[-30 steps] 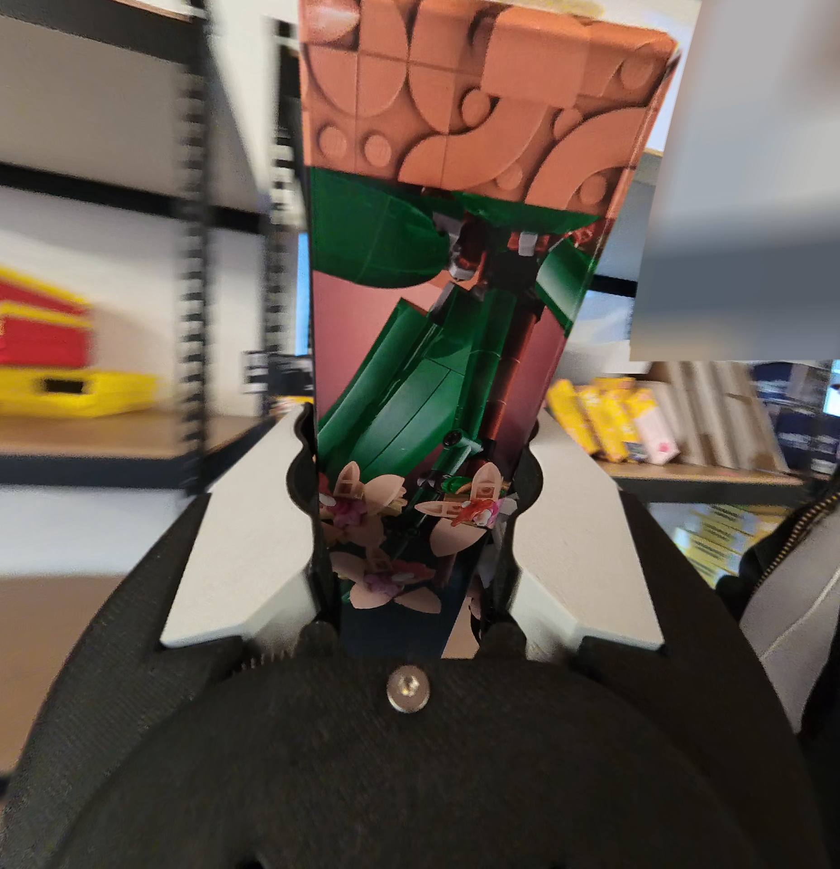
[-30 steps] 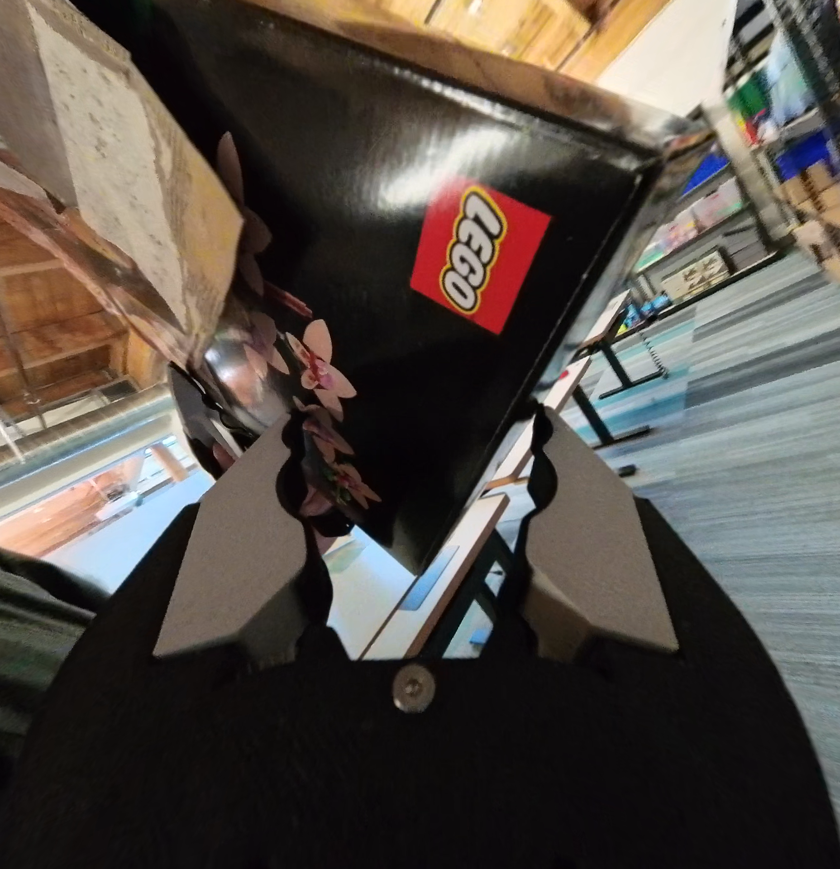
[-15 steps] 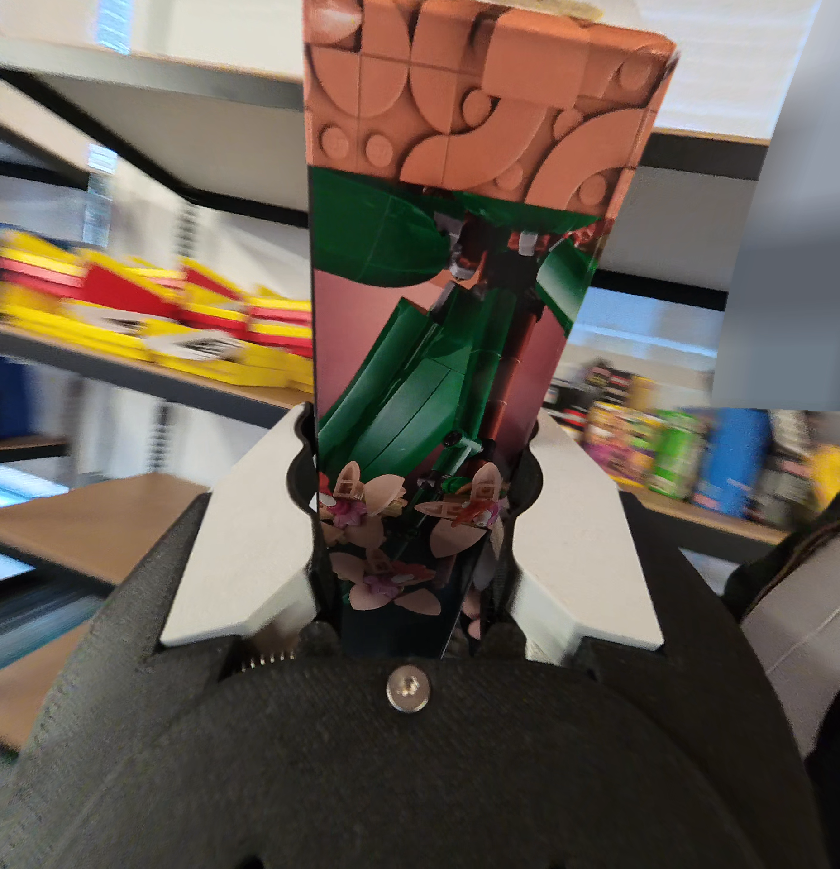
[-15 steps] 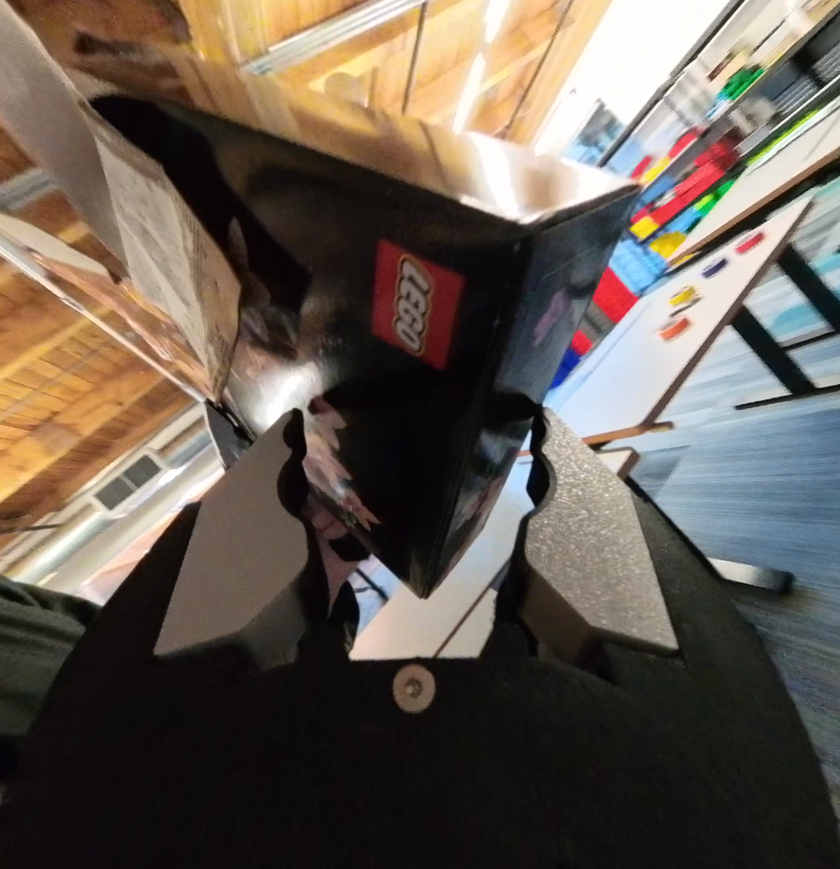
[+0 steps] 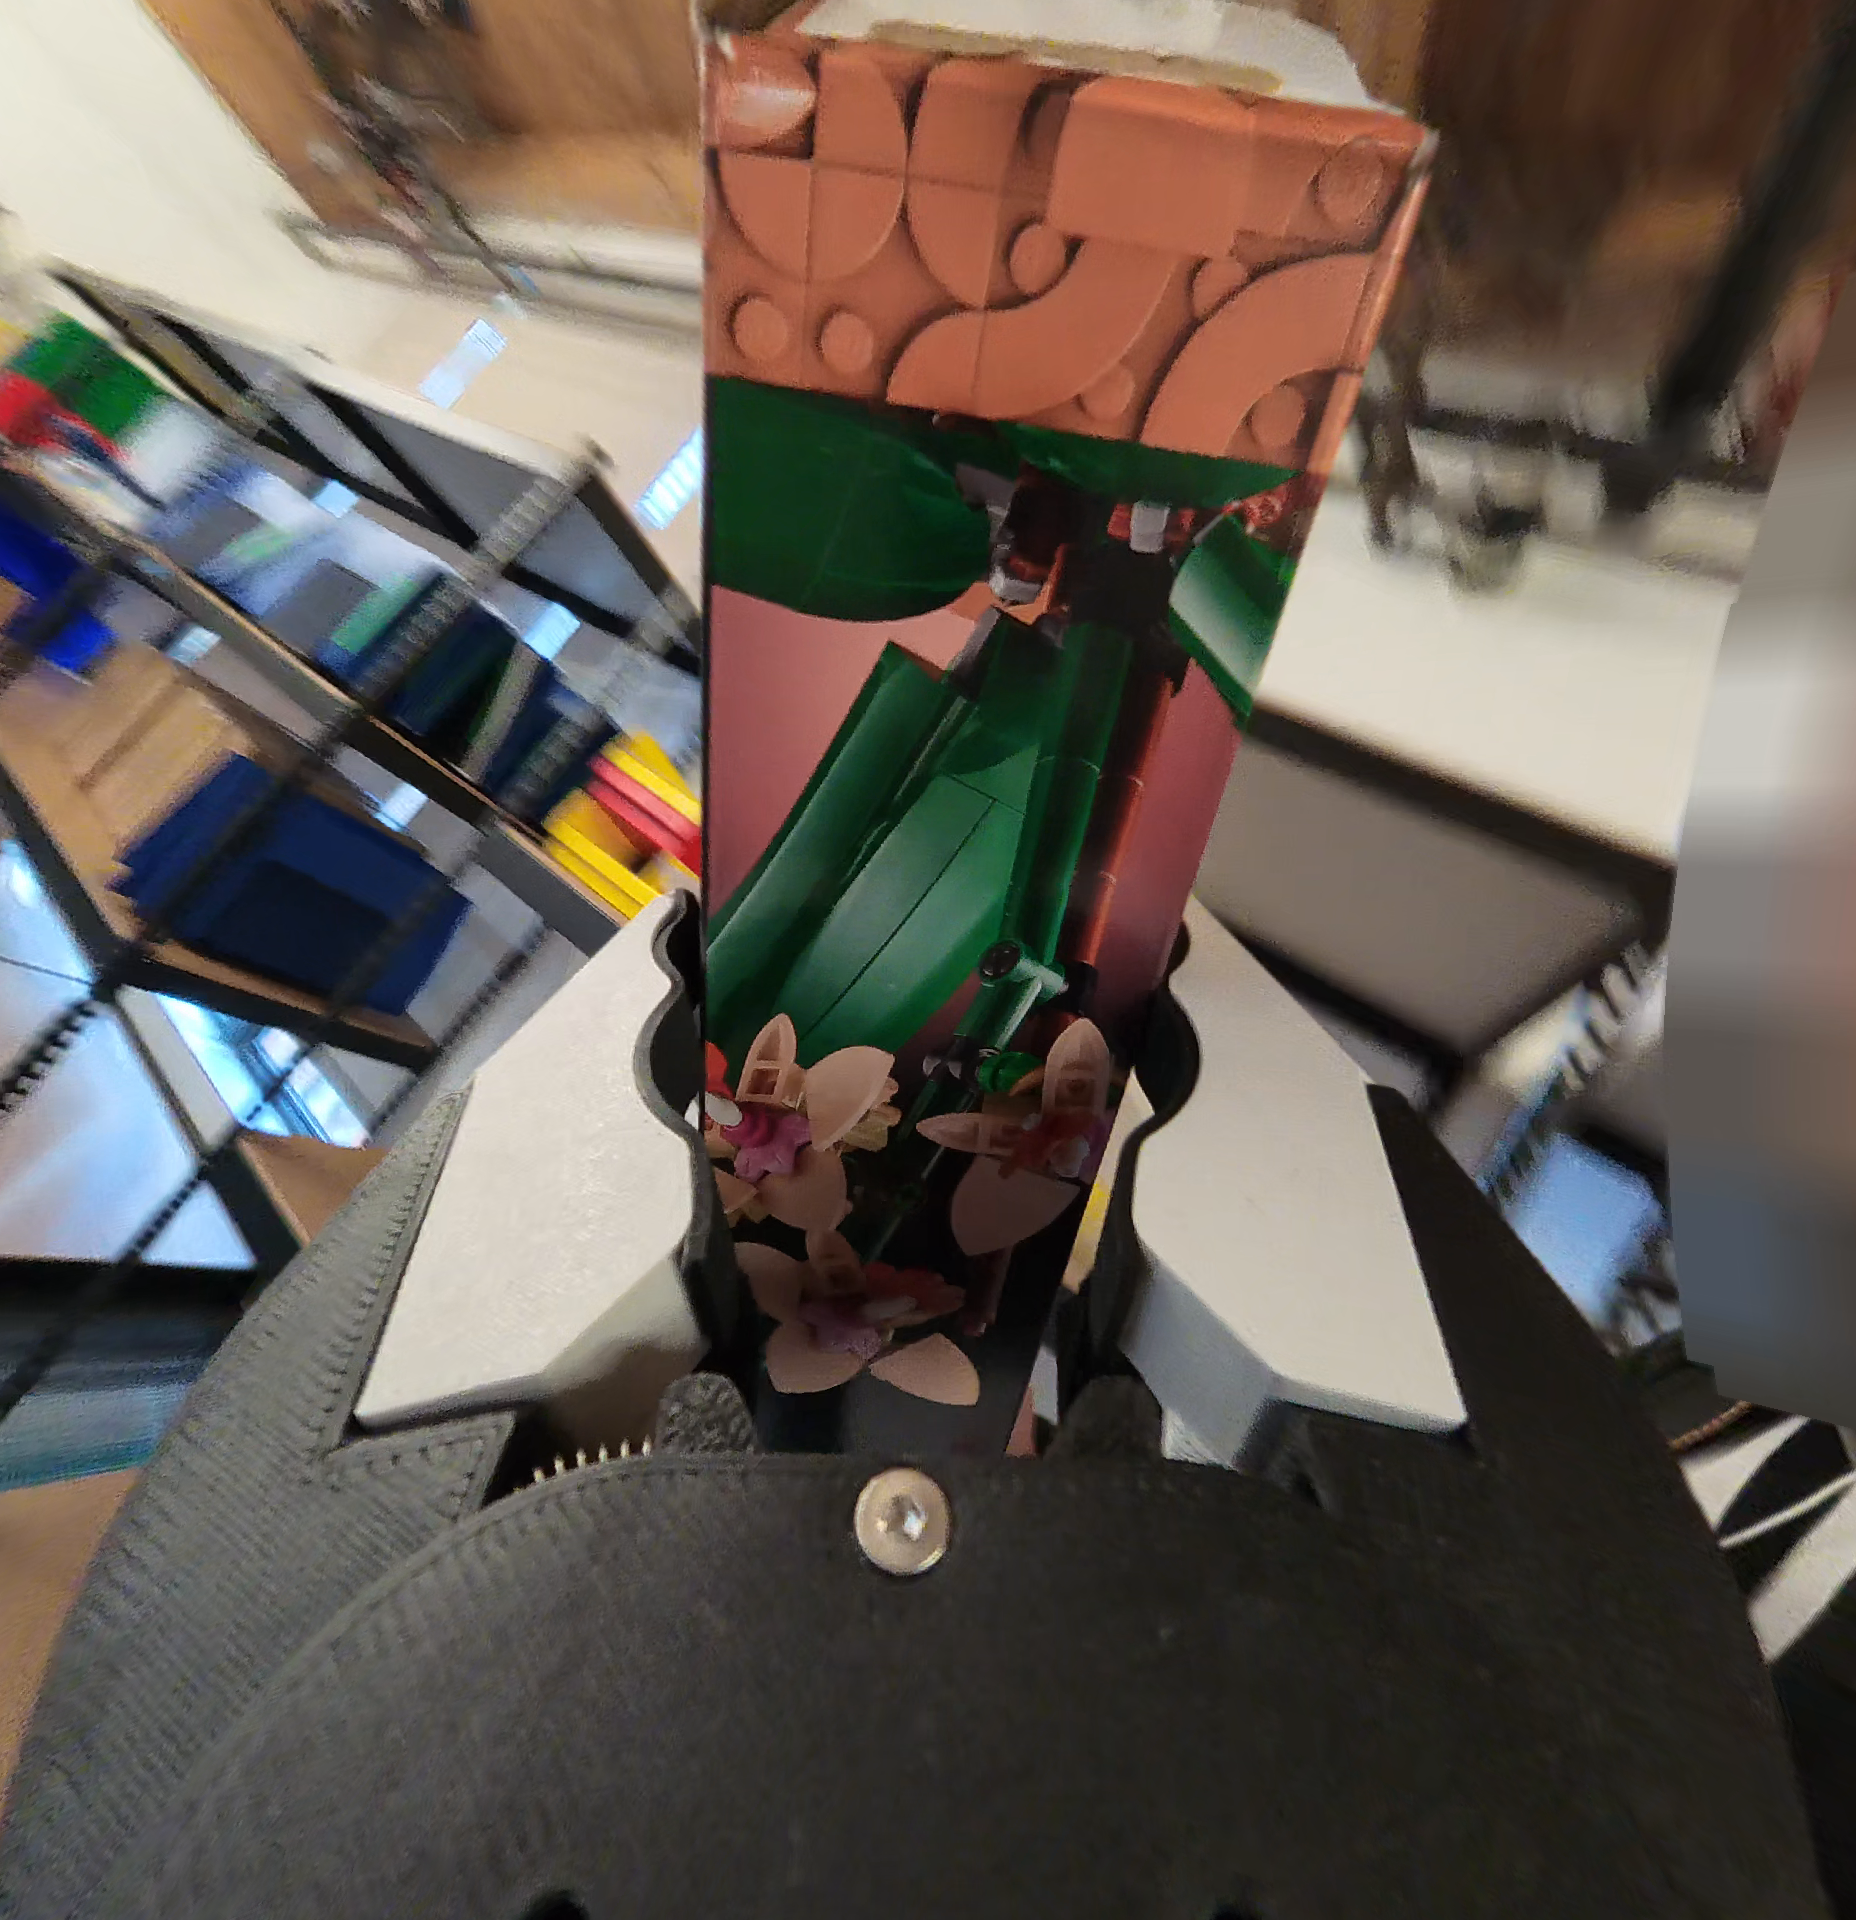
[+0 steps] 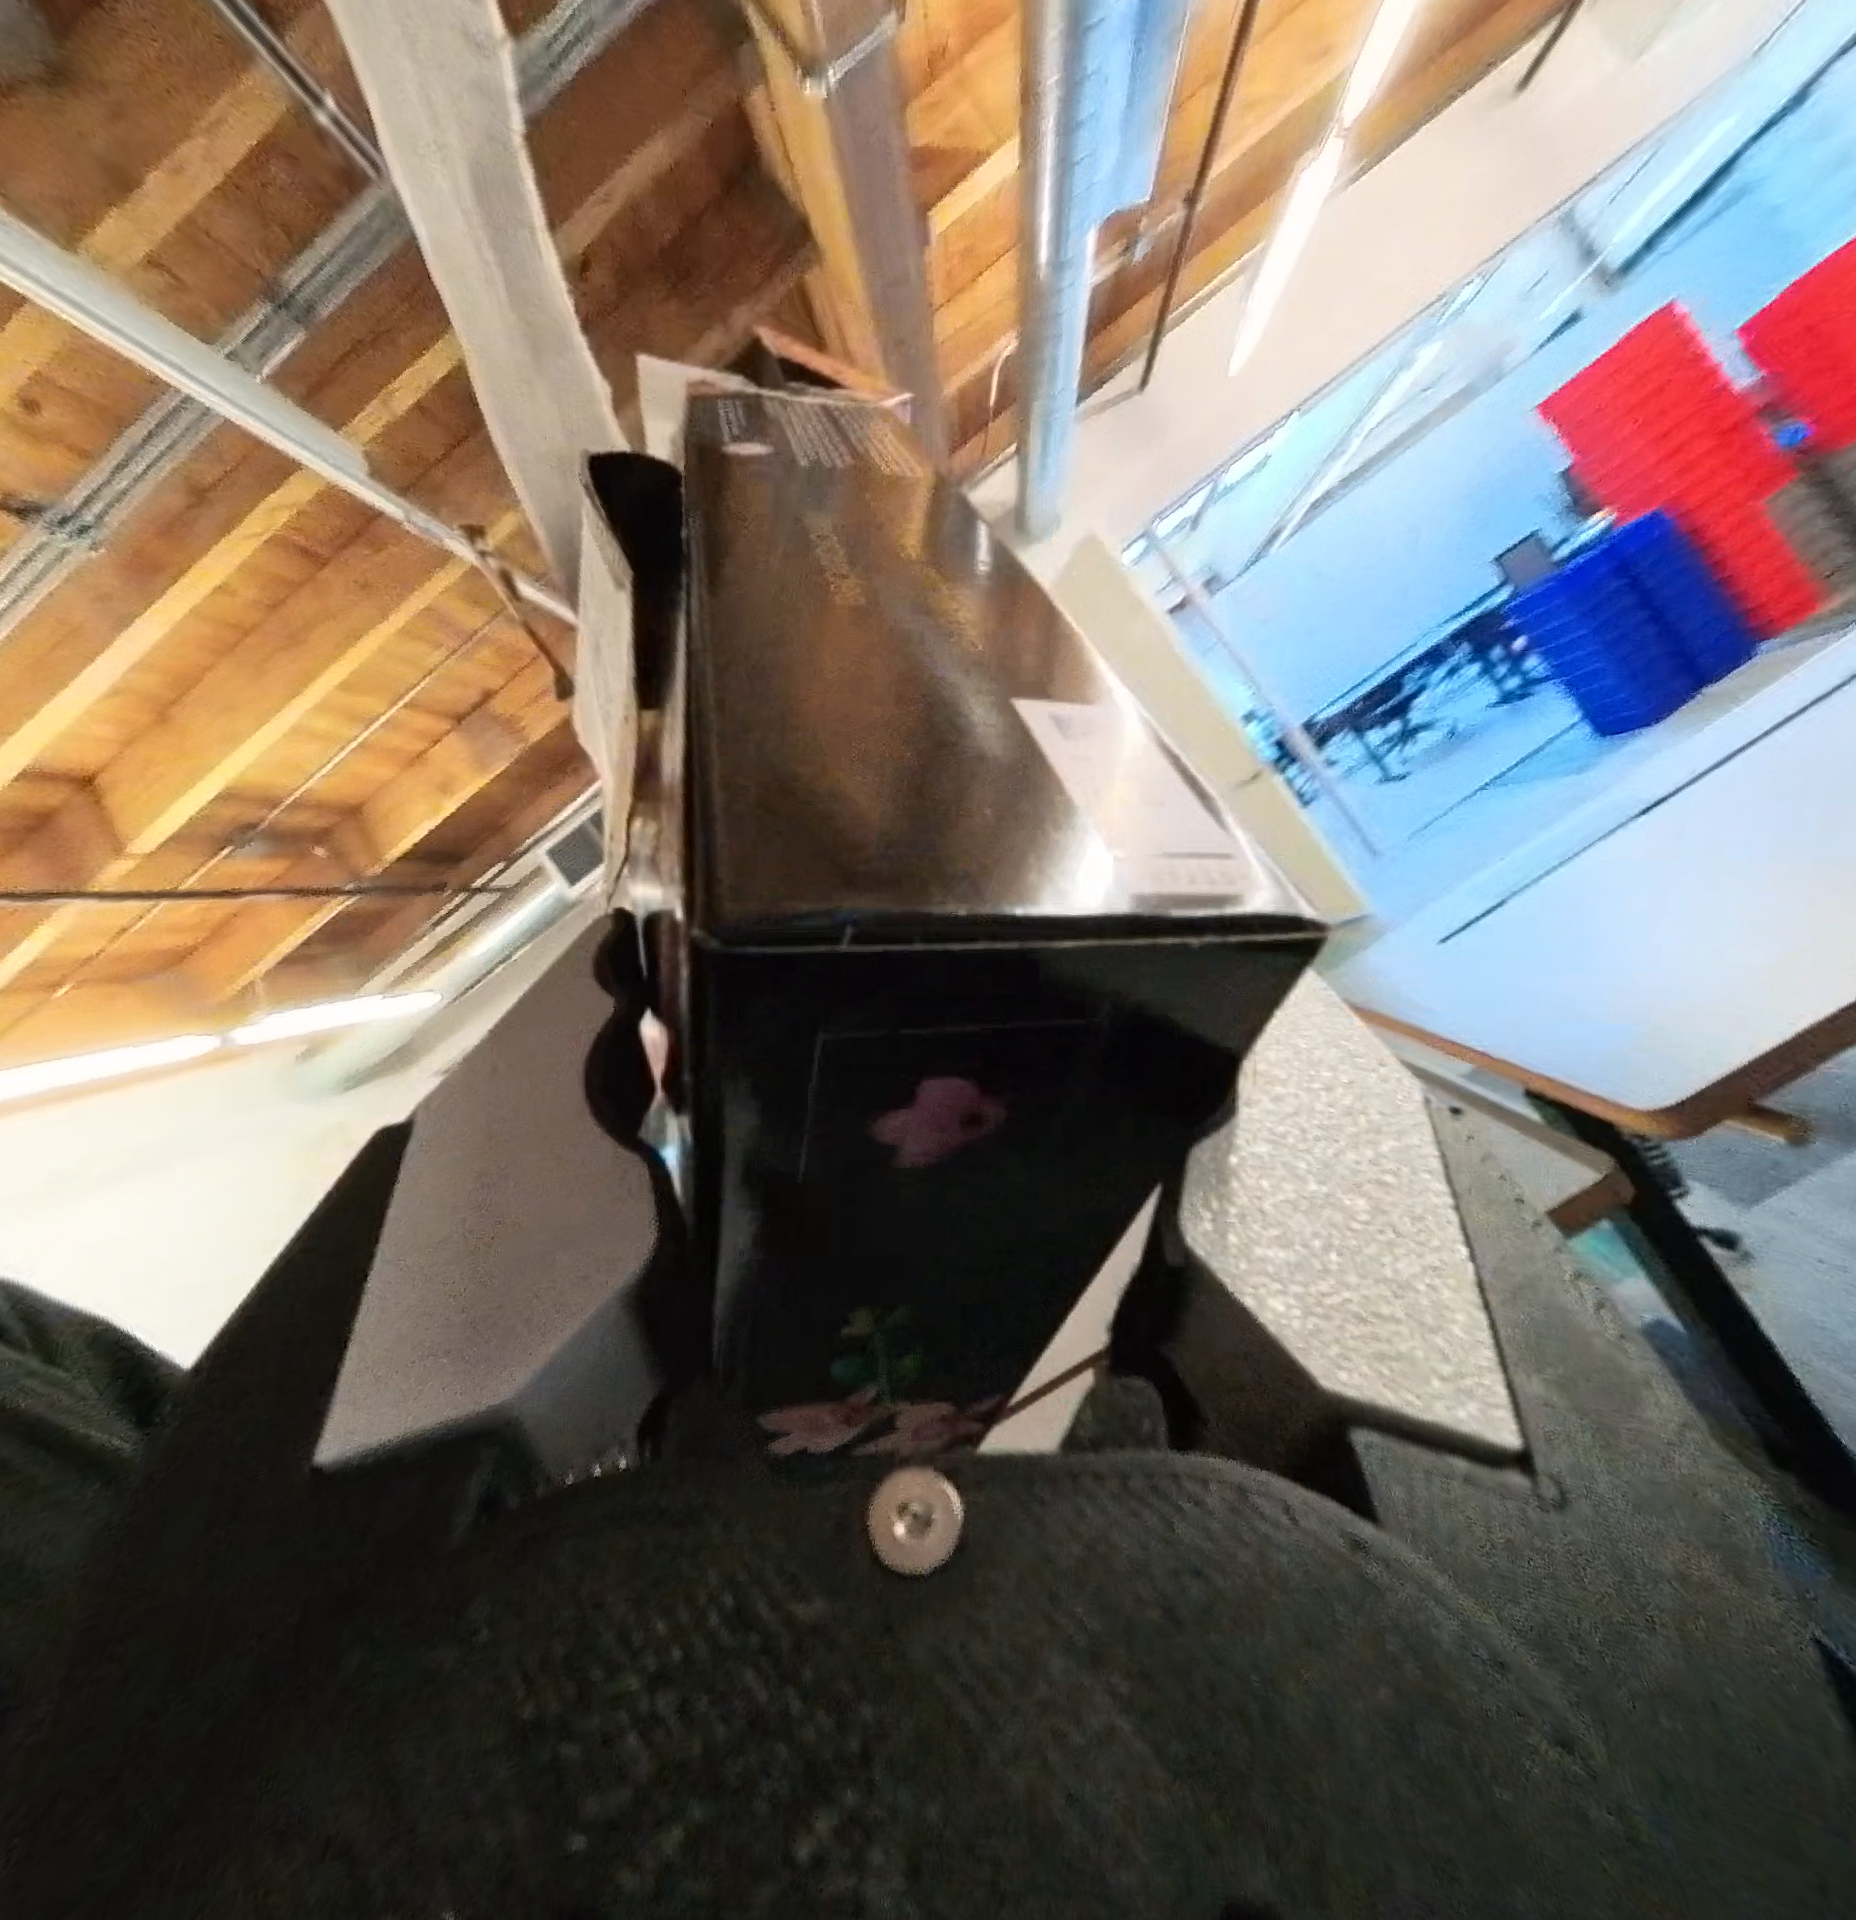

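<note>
Left of your box, a tilted metal shelving rack (image 5: 311, 665) carries dark blue bins (image 5: 290, 894) and, just beside them, flat yellow and red boxes (image 5: 633, 821).

The box (image 5: 986, 727) fills each hand-held gripper's gap; shelving (image 5: 311, 665) crowds the left.

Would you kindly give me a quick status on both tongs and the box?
Left tongs shut on box. Right tongs shut on its black end. Box held aloft, nothing blocking.

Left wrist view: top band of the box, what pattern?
Terracotta-orange brick shapes, curves and studs, on the box; the left wrist view shows it best.
</note>
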